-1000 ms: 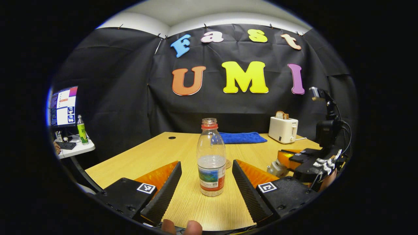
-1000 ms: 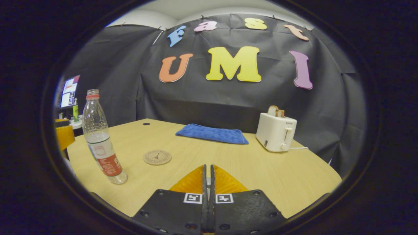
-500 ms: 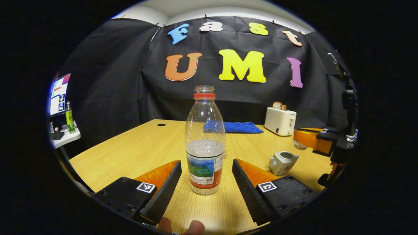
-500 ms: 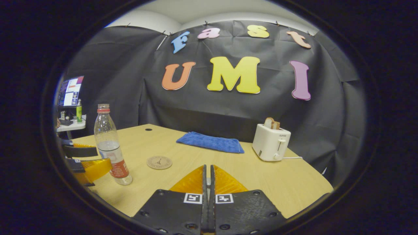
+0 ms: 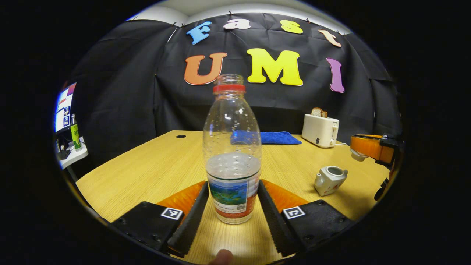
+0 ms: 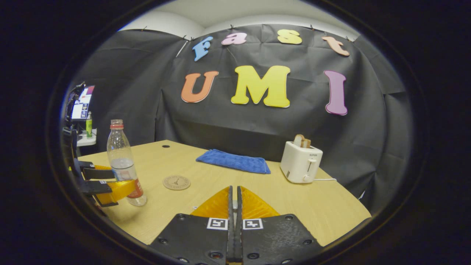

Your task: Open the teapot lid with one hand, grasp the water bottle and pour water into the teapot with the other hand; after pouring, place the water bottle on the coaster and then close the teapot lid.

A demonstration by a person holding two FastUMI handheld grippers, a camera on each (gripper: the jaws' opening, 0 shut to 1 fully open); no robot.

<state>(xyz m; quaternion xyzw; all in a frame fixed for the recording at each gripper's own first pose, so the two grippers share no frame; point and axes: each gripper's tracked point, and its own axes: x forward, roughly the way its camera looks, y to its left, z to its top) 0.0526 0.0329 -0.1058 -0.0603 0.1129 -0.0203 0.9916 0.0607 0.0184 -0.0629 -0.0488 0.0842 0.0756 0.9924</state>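
**Bottle between the left fingers, lid lifted off the teapot**

The left gripper [image 5: 231, 206] is reaching around the bottle [image 5: 232, 154], which is standing upright on the desk [image 5: 147, 173]; its fingers [image 5: 191, 217] are sitting narrow, right at the label on both sides, though firm pressing cannot be told. The teapot [image 5: 329, 179] is standing open to the right. The right gripper [image 6: 234, 206] is holding its fingers closed together; what they are pinching is hidden. The coaster [image 6: 176, 182] is lying near the bottle.
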